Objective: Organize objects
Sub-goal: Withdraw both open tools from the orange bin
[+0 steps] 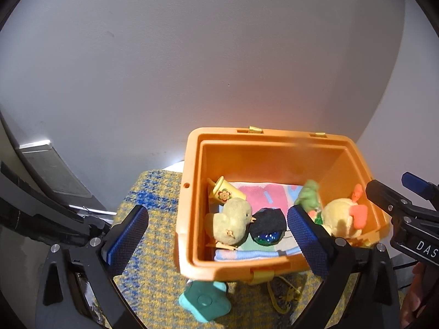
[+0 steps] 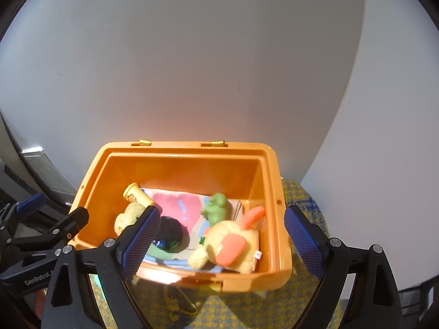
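An orange box [image 1: 189, 219] [image 2: 274, 192] stands with its top uncovered on a yellow-and-blue woven surface. Inside, on a folded pastel cloth [image 1: 260, 194], lie a yellow chick plush [image 1: 233, 222] [image 2: 129, 216], a dark ball [image 1: 267, 226] [image 2: 171, 229], a yellow flowered cup [image 1: 223, 192] [image 2: 137, 194], a green toy [image 1: 308, 196] [image 2: 216, 205] and a yellow plush with orange parts [image 1: 343, 219] [image 2: 233, 241]. My left gripper [image 1: 218, 209] hovers open over the box's left half, holding nothing. My right gripper [image 2: 222, 213] is open above the right half, also holding nothing.
A teal star-shaped toy [image 1: 204, 303] lies on the woven surface [image 1: 148, 246] just in front of the box, beside a yellow cord [image 1: 285, 296]. A white wall [image 1: 192, 54] rises right behind the box. A grey frame [image 1: 55, 172] stands at the far left.
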The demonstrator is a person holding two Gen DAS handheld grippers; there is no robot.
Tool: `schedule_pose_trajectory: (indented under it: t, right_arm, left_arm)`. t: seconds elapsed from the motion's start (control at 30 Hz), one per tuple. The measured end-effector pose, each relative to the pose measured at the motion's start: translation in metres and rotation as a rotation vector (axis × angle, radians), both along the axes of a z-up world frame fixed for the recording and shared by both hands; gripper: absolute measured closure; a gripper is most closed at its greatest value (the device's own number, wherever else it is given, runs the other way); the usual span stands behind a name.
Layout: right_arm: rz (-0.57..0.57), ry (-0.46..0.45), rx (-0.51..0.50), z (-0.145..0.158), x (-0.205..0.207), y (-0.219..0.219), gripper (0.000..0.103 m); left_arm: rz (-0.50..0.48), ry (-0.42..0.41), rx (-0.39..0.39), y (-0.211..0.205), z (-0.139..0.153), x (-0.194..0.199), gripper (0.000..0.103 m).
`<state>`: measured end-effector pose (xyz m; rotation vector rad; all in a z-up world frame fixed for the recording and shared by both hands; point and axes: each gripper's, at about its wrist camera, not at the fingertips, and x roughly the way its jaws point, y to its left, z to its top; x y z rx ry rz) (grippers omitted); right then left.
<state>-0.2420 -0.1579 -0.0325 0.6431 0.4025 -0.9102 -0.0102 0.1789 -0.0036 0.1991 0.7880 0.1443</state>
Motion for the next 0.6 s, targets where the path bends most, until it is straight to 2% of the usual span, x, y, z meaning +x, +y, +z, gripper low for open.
schedule_pose_trajectory:
  t: [0.3, 0.6]
  right_arm:
    - [0.004, 0.000, -0.016, 0.003, -0.006, 0.031, 0.011]
    - [0.016, -0.003, -0.018, -0.003, -0.008, 0.061, 0.011]
  left_arm:
    - [-0.009, -0.020, 0.004, 0.010, 0.012, -0.035, 0.000]
    - [0.003, -0.025, 0.005, 0.026, 0.008, -0.061, 0.000]
